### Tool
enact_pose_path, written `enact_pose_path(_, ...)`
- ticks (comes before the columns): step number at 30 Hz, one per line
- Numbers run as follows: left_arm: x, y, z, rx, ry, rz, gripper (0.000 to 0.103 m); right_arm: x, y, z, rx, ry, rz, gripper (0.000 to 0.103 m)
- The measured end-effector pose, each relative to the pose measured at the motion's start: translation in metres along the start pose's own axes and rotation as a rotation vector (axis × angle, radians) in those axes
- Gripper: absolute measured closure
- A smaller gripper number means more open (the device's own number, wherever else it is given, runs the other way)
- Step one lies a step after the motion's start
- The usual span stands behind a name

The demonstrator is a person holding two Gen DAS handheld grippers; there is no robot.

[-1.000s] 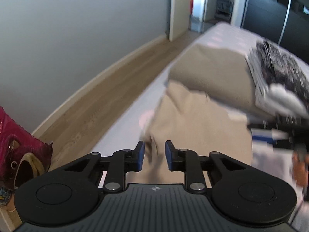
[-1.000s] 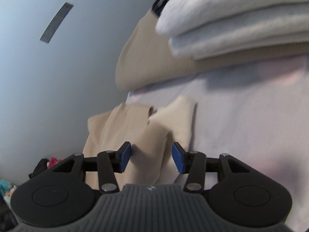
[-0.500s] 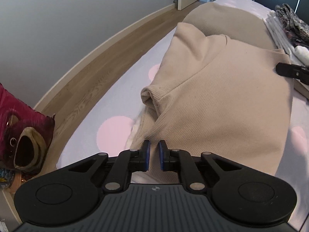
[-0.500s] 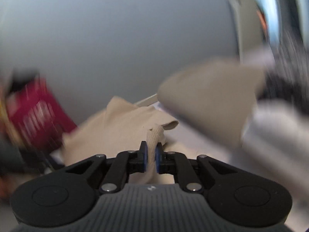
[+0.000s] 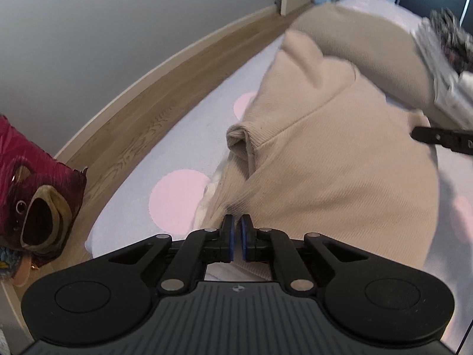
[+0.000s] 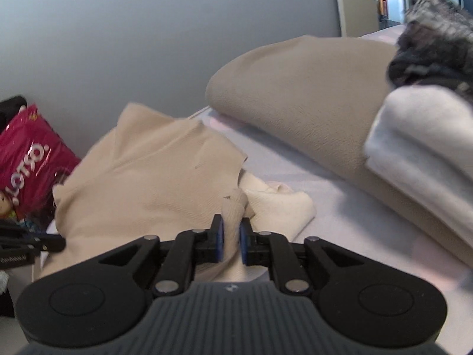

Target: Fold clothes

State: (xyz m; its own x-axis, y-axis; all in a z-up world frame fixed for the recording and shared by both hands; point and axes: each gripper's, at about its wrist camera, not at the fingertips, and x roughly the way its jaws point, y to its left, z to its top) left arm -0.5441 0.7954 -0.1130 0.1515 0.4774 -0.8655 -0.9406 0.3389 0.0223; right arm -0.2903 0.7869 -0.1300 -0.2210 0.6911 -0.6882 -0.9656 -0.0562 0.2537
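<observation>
A beige ribbed sweater [image 5: 325, 162] lies spread on the bed, one sleeve cuff folded in over its left side. My left gripper [image 5: 236, 232] is at its near edge, pads pinched on the fabric, which puckers toward them. In the right wrist view the same sweater [image 6: 153, 177] fills the middle. A bunched fold of it stands between the pads of my right gripper [image 6: 231, 232]. Those jaws are opening slightly while the pads still press the fold. Part of the right gripper's black body [image 5: 440, 140] shows at the sweater's far side.
A folded tan garment [image 6: 295, 88] lies behind the sweater, with white folded clothes [image 6: 428, 148] and a dark patterned piece [image 6: 437, 53] stacked on it. The sheet [image 5: 177, 195] has pink dots. A pink plush-print bag [image 5: 32, 189] sits on the wooden floor [image 5: 133, 124] beside the bed.
My left gripper dropped to the sweater's near edge and closed on it. My right gripper closed on a fold of the sweater and swung round to face the wall.
</observation>
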Motion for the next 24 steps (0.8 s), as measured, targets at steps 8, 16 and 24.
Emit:
enact_pose_path(8, -0.039, -0.006, 0.021, -0.012, -0.178, -0.07, 0.098, -0.04, 0.033, 0.008, -0.172, -0.102, 0.029, 0.082)
enact_pose_path(16, 0.011, -0.007, 0.048, -0.074, -0.179, -0.048, 0.098, 0.012, 0.045, -0.006, -0.167, -0.024, 0.053, 0.082)
enact_pose_path(24, 0.028, -0.012, 0.051, -0.1, -0.146, -0.018, 0.098, 0.022, 0.039, -0.006, -0.105, 0.004, 0.067, 0.083)
